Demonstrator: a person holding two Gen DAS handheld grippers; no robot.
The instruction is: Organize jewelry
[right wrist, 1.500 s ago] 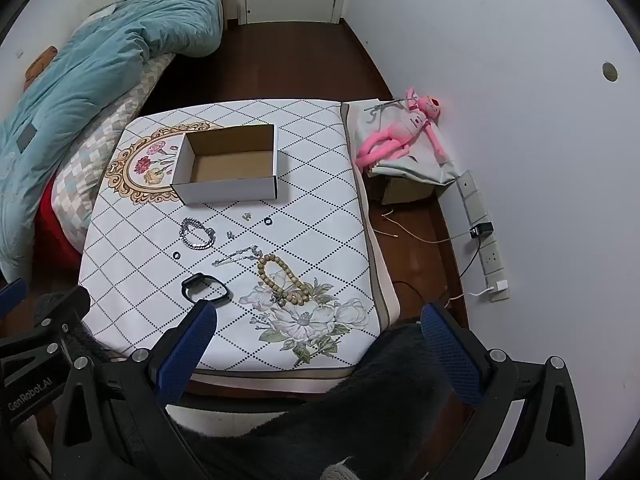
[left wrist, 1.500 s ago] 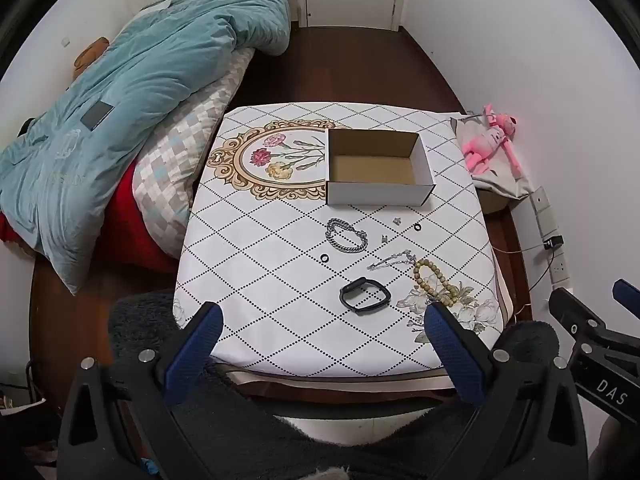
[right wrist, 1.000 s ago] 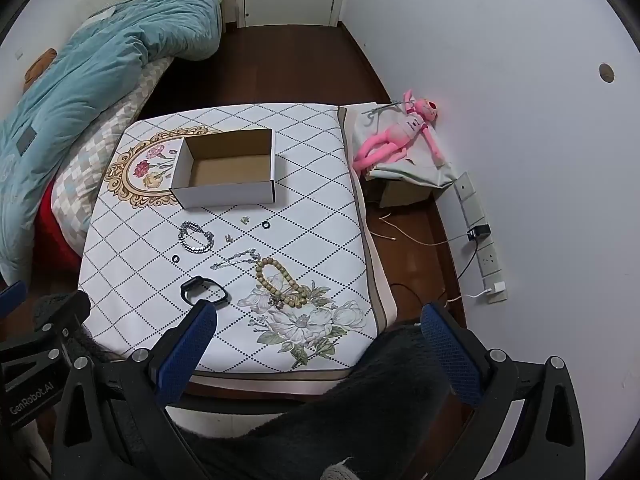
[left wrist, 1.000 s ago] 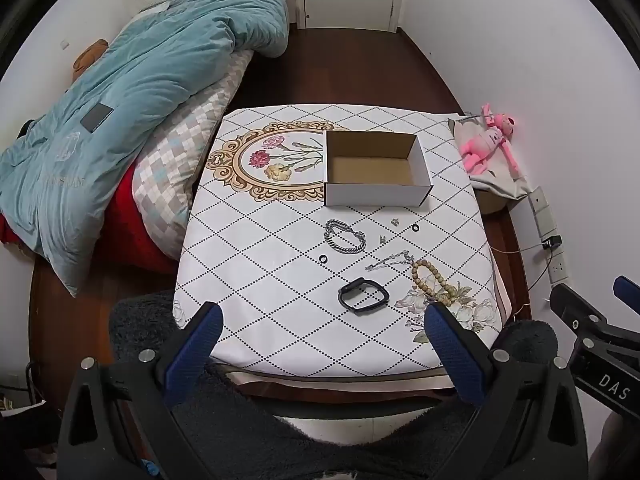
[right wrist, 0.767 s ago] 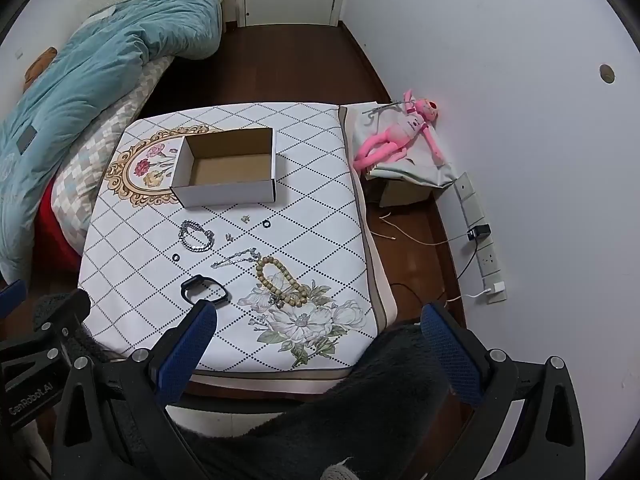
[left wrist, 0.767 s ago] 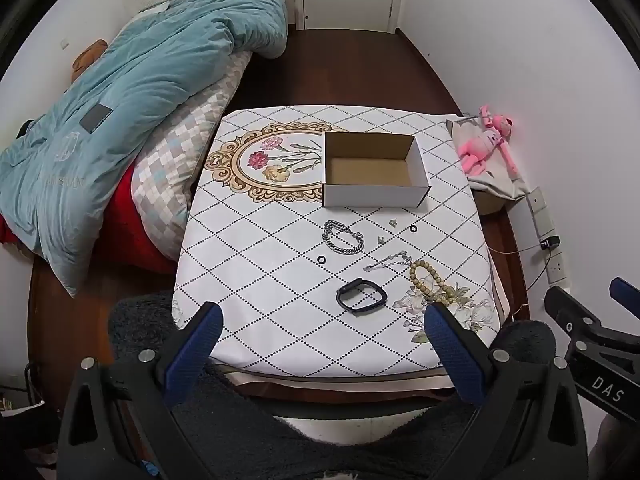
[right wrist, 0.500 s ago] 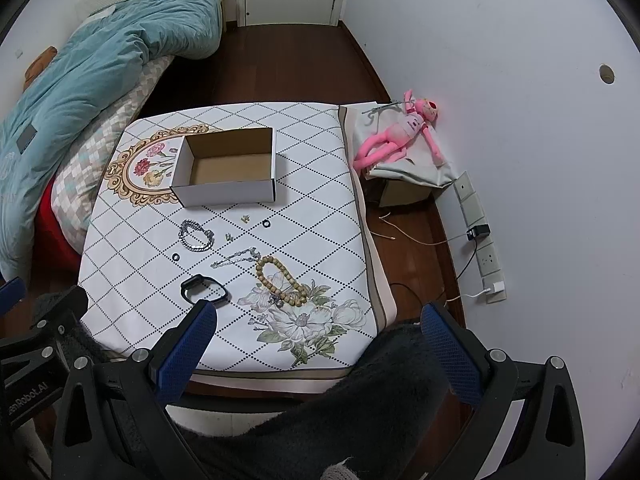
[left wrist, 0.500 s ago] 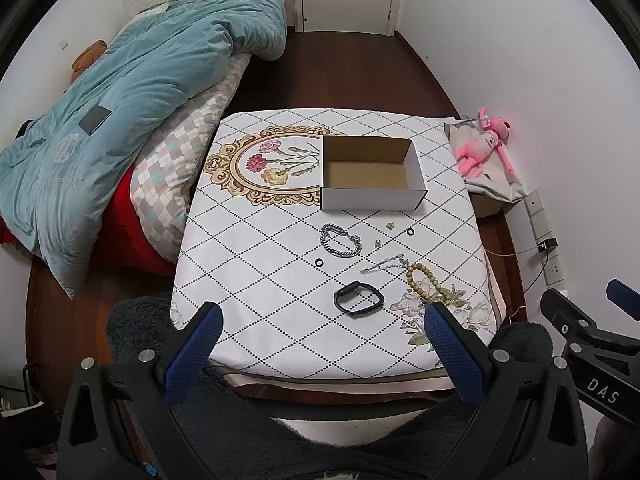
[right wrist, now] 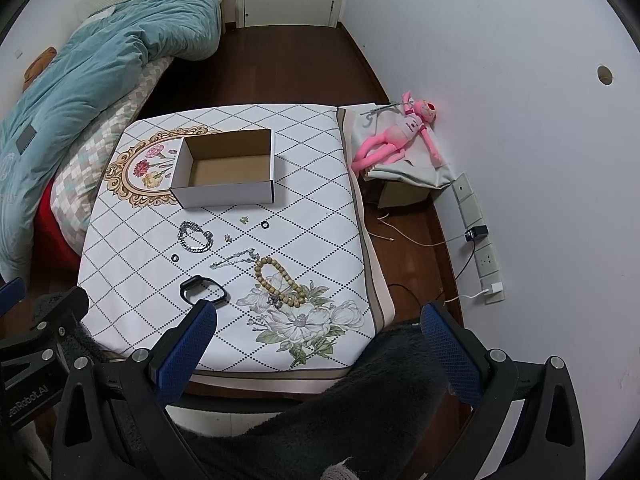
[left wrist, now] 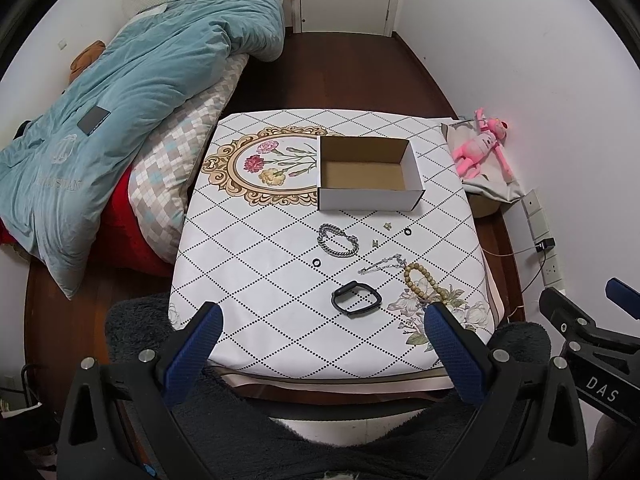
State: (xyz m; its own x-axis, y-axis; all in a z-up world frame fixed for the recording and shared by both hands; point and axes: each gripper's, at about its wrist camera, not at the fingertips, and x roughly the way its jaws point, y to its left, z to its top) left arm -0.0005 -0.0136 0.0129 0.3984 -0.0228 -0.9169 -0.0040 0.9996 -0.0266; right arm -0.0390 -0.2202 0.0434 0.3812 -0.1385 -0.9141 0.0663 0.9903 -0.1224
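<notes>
Left gripper [left wrist: 320, 322] spread wide, empty; right gripper [right wrist: 318, 320] likewise, both held high, back from table [left wrist: 248, 280]. Jewelry loose before empty box [left wrist: 368, 176]: chain bracelet [left wrist: 337, 235], bead bracelet [right wrist: 280, 282], black band [left wrist: 356, 298]. Light, limp, slippery; probably pinch across one strand.

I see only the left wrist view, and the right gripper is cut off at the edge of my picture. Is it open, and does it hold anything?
Observer: In the right wrist view the right gripper is open. Its blue fingers are wide apart, with nothing between them.
Operator: Which piece lies nearest to it?
Observer: The black band. It shows just above the tip of one finger, and I see no contact.
Operator: Is there anything on the right wall that I miss?
Observer: Yes, a small round hole, high up beyond the pink toy.
</notes>
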